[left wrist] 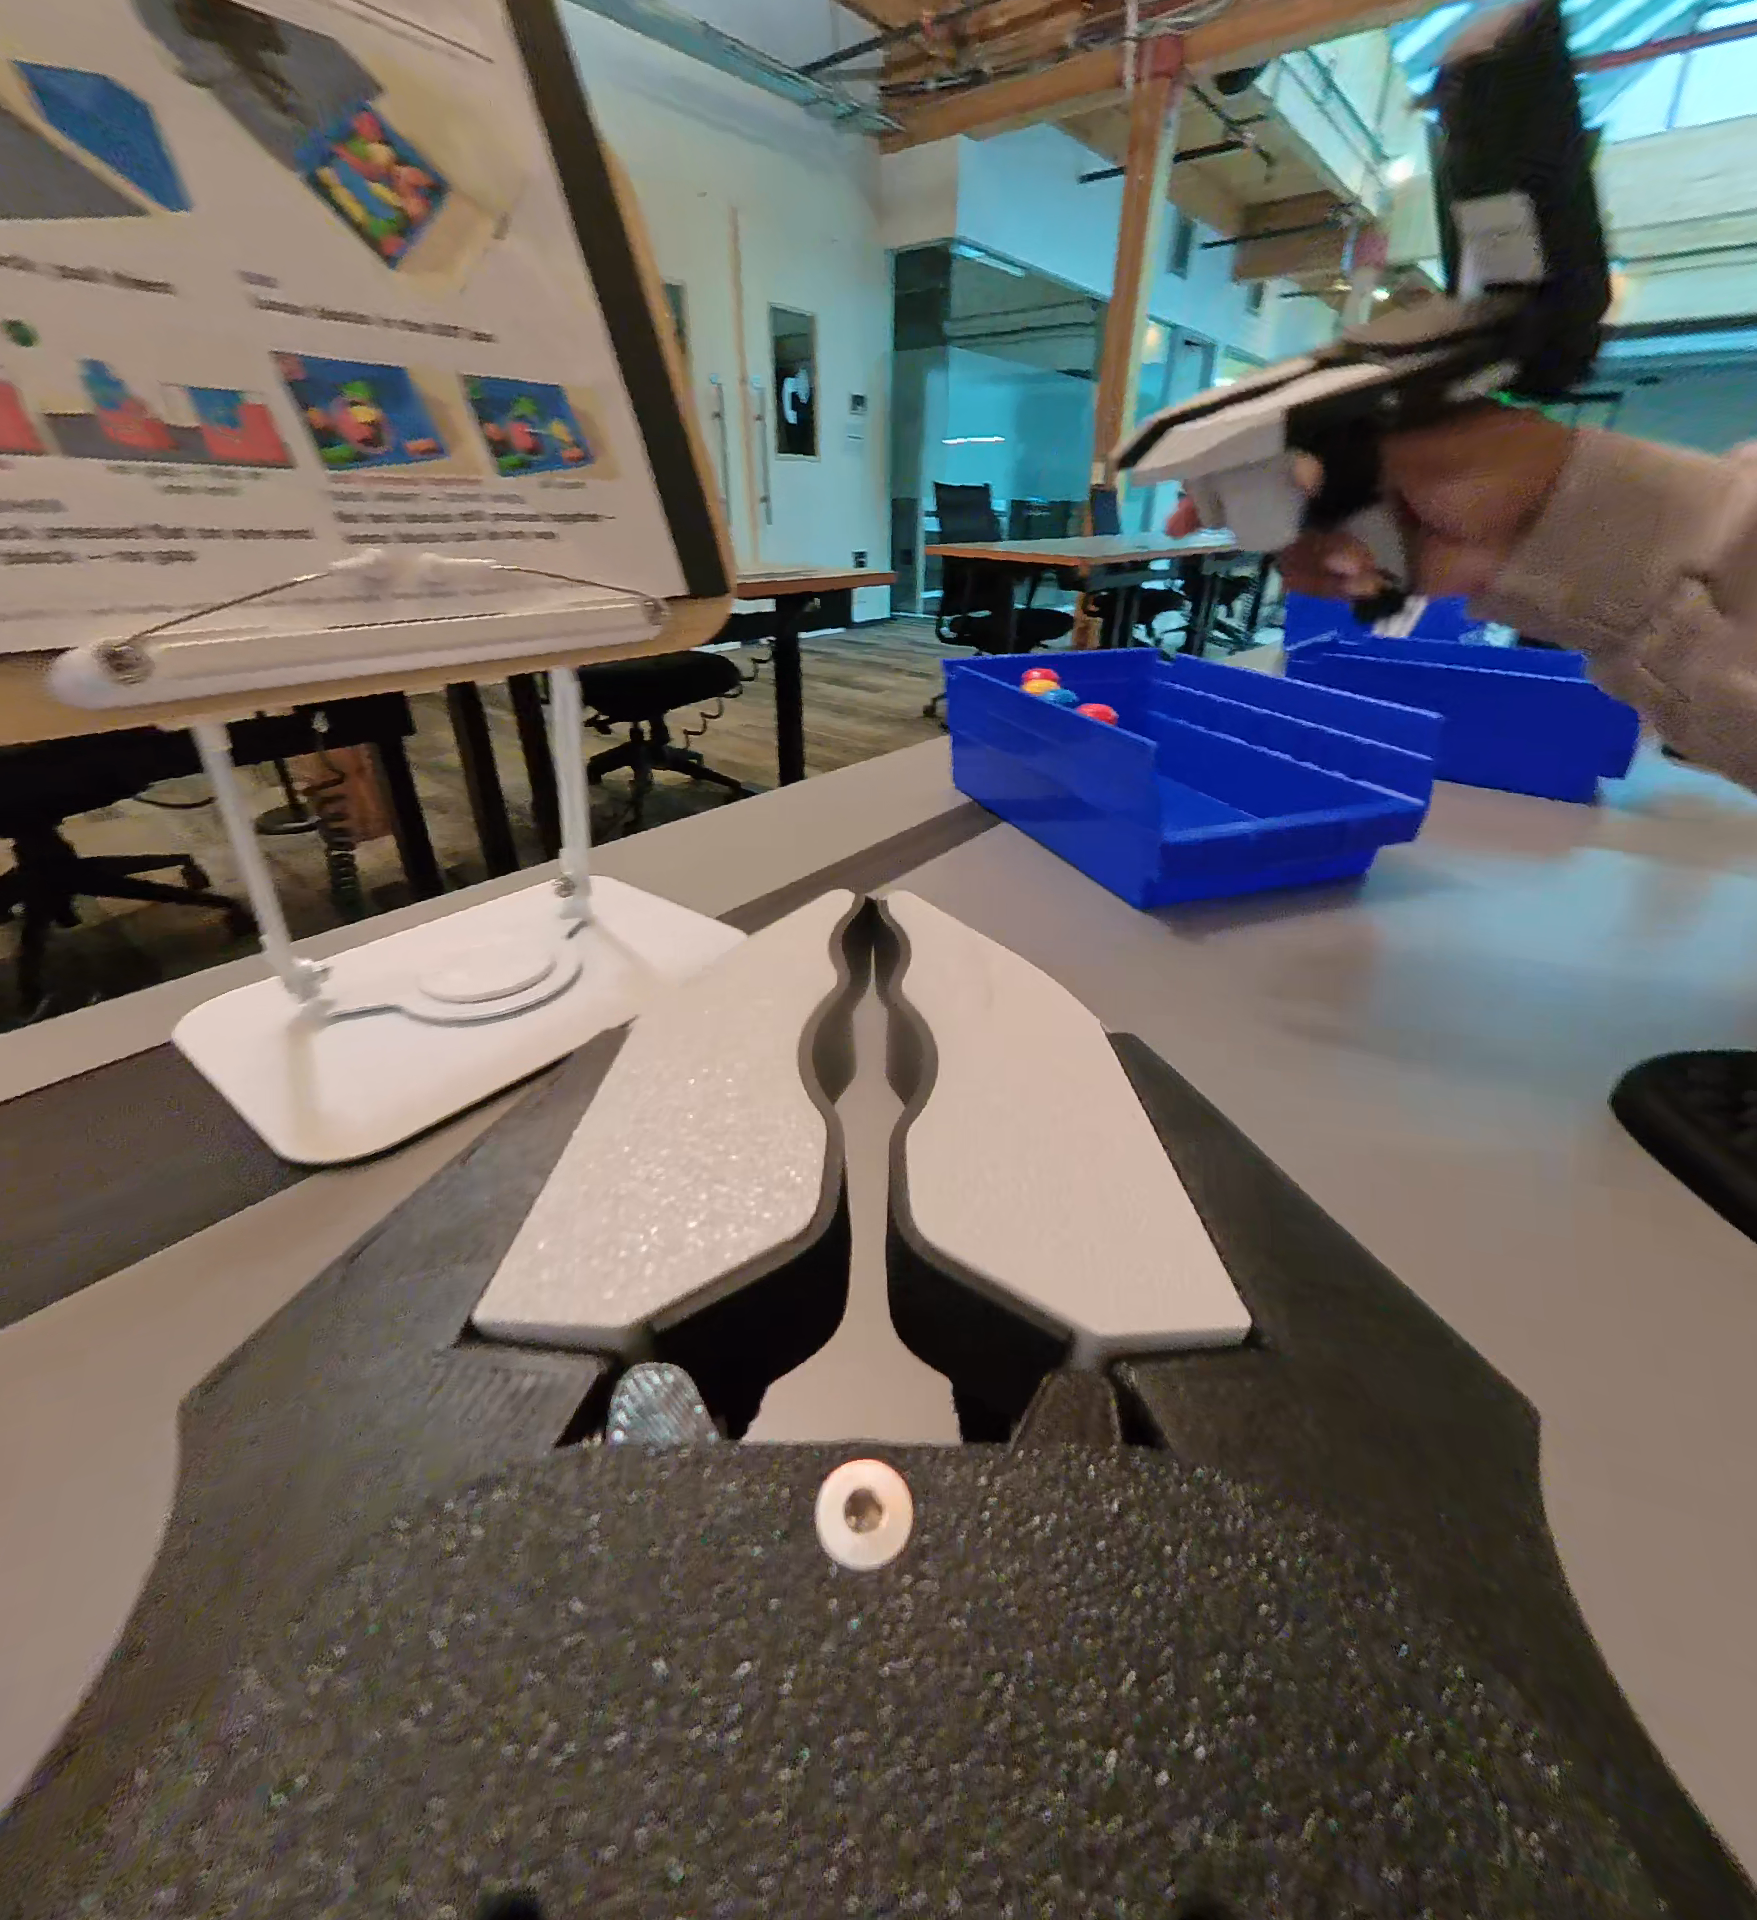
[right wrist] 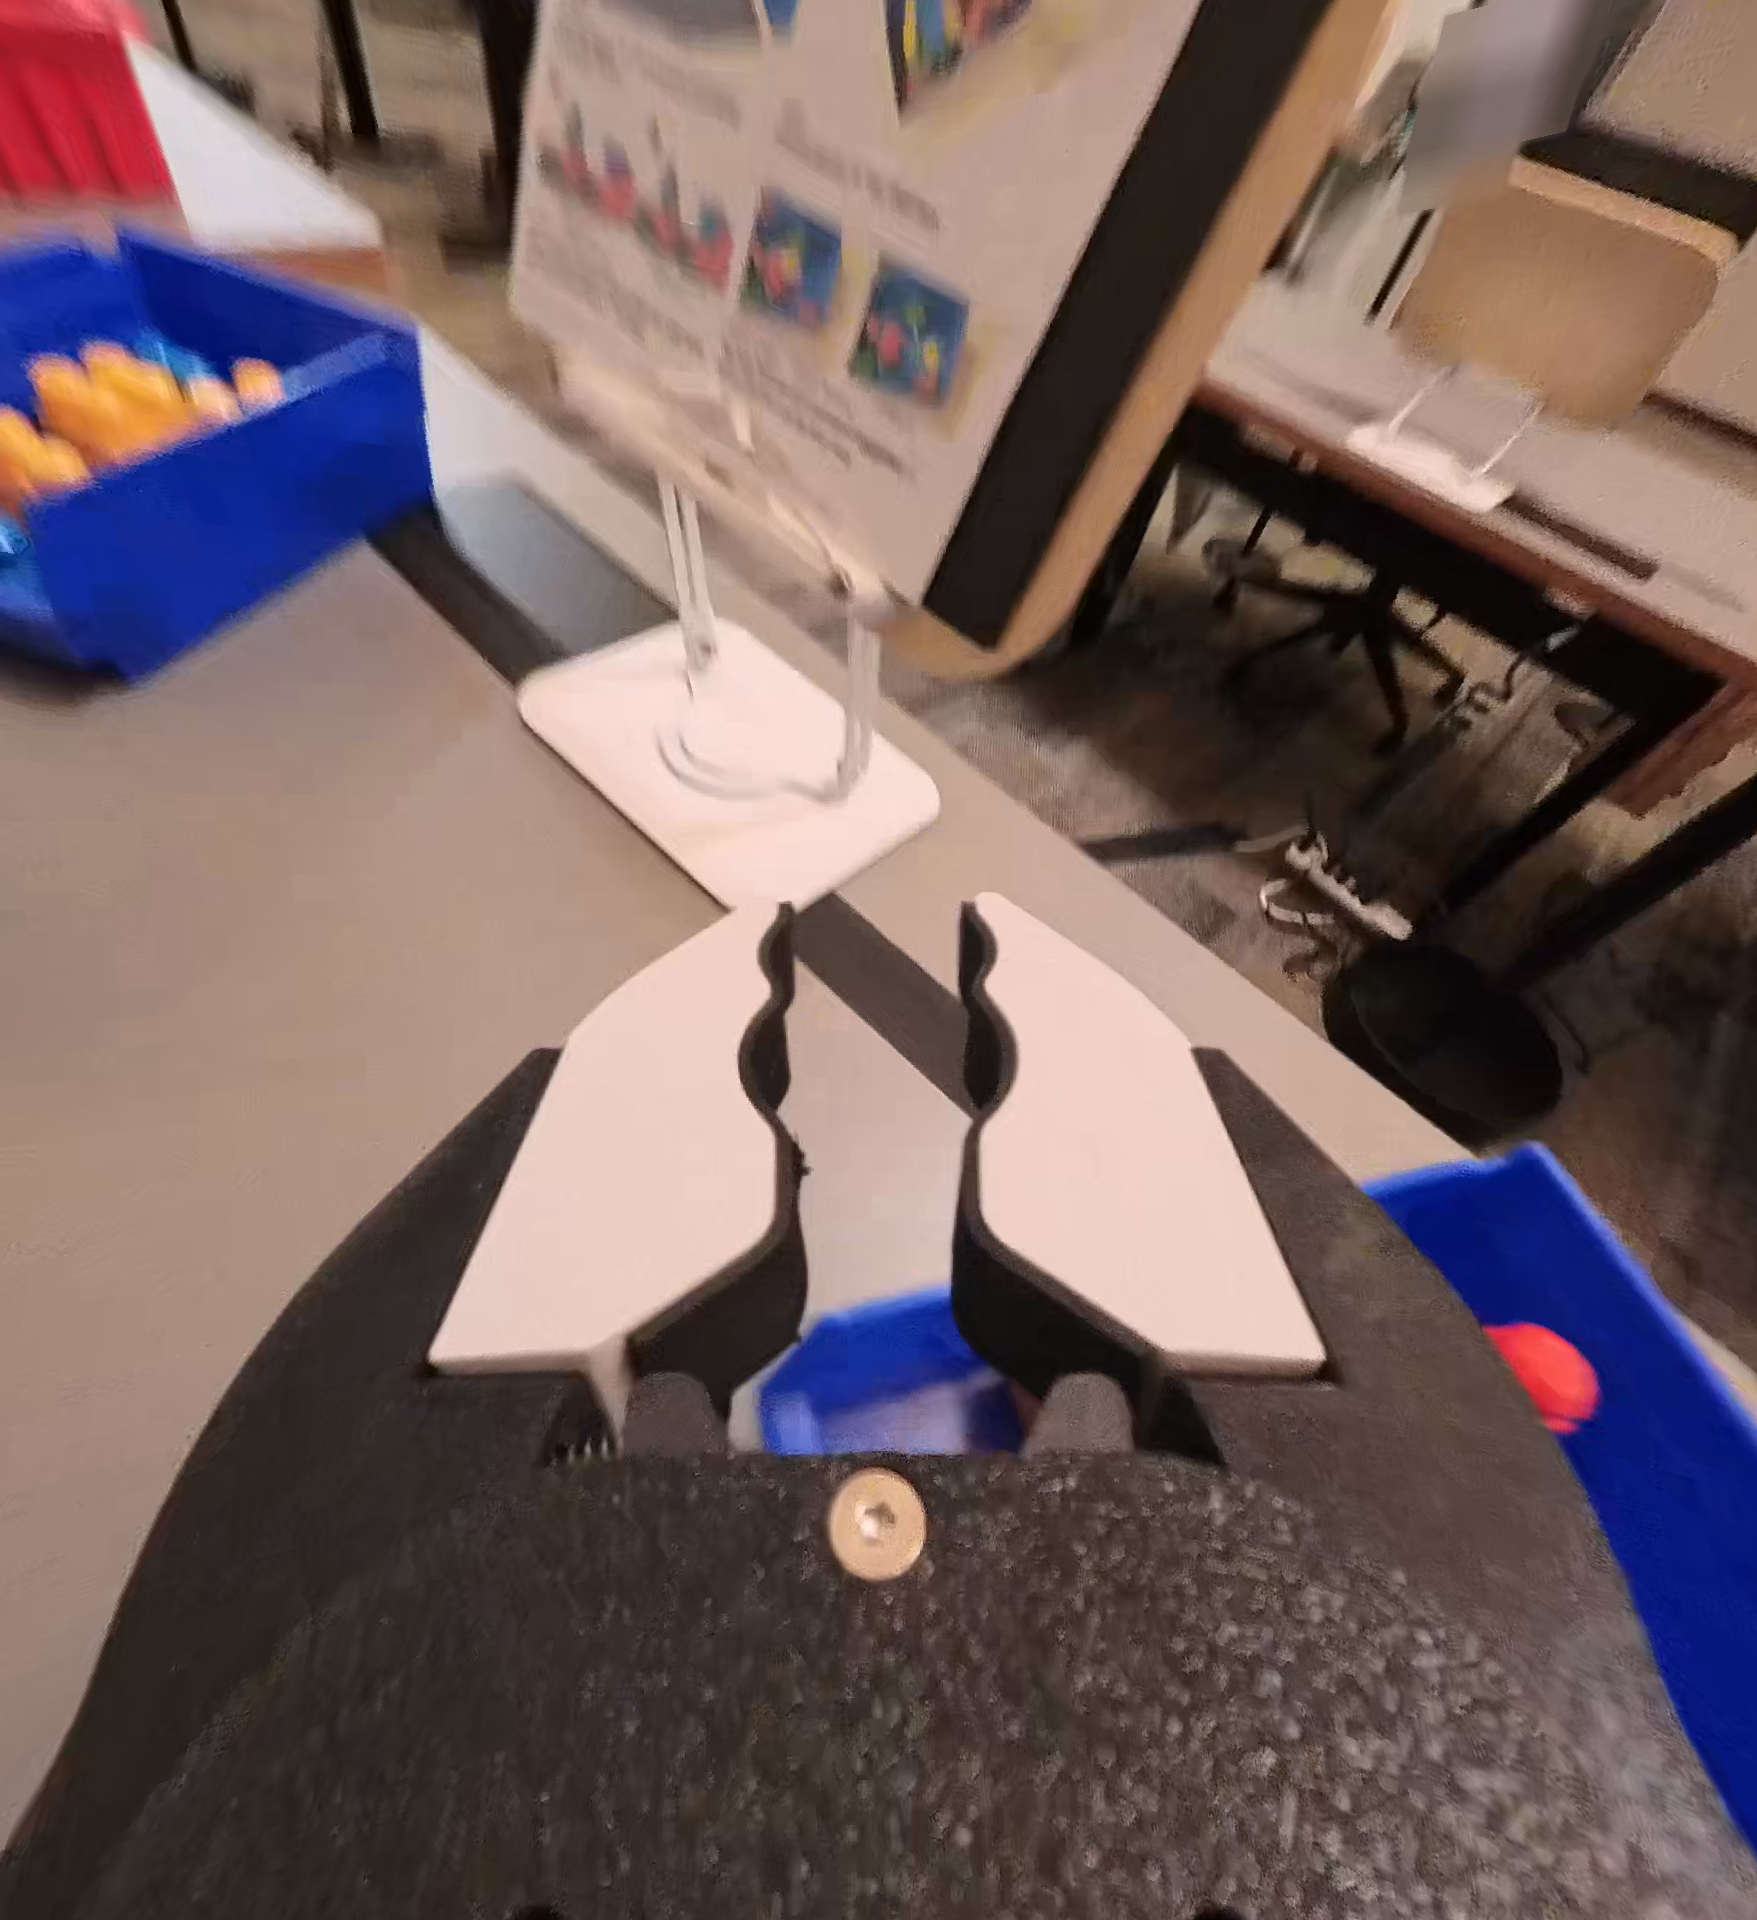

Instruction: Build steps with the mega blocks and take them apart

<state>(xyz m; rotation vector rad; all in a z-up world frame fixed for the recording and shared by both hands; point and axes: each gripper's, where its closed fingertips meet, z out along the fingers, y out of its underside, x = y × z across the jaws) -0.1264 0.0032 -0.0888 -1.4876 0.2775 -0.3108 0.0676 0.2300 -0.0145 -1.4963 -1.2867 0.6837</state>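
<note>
Left gripper (left wrist: pixel 872 914) clenched, empty, beside the stand's white base (left wrist: pixel 417 1039); right gripper (right wrist: pixel 874 920) released, empty. Risk: a careless swing topples that stand.

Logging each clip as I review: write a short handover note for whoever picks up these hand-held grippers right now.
Left hand-held gripper: shut, empty, low over the grey table.
Right hand-held gripper: open, empty, above a blue bin that holds a red block.
Blocks: loose in another blue bin by the white instruction stand.
Done: nothing built on the table.
Left: pick blocks, build steps, take them apart.
</note>
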